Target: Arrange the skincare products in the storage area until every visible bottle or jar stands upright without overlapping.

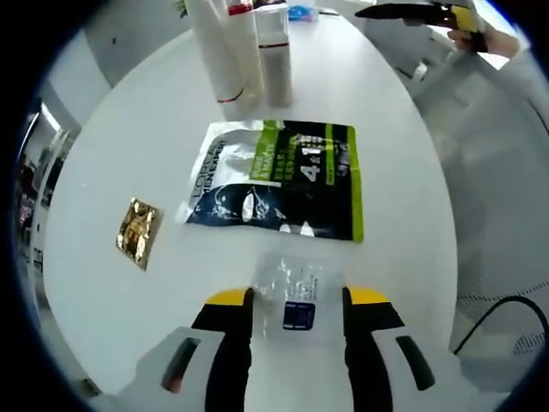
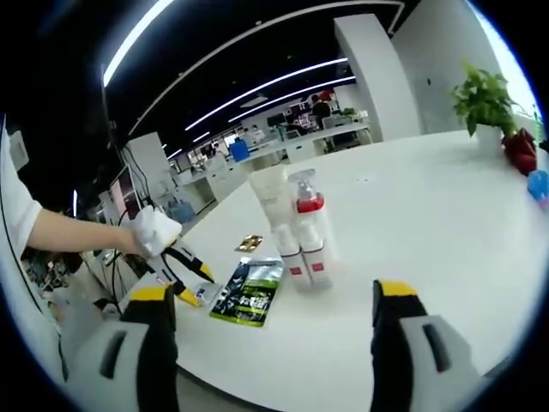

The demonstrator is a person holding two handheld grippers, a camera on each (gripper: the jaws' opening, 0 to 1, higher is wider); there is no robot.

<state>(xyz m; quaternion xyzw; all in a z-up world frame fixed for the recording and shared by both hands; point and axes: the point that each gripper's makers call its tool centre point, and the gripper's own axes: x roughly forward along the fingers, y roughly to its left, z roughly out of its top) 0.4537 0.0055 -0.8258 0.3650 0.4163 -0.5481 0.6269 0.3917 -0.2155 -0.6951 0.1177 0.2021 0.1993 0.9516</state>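
Two white bottles with red bands, a taller one (image 1: 220, 51) and a pump bottle (image 1: 274, 53), stand upright side by side at the far part of the white table (image 1: 129, 137). A dark and green sachet pack (image 1: 279, 180) lies flat in front of them. A small clear sachet with a blue label (image 1: 298, 296) lies between the jaws of my open left gripper (image 1: 298, 300). In the right gripper view, my right gripper (image 2: 276, 296) is open and empty, above the table, short of the tall bottle (image 2: 276, 210) and the pump bottle (image 2: 310, 230). The pack (image 2: 250, 296) and the left gripper (image 2: 196, 287) lie to their left.
A gold foil sachet (image 1: 138, 232) lies left of the pack. The right gripper (image 1: 412, 11) and a hand show at the table's far right. A potted plant (image 2: 485, 99), a red object (image 2: 520, 146) and a blue object (image 2: 539, 184) stand at the table's far end.
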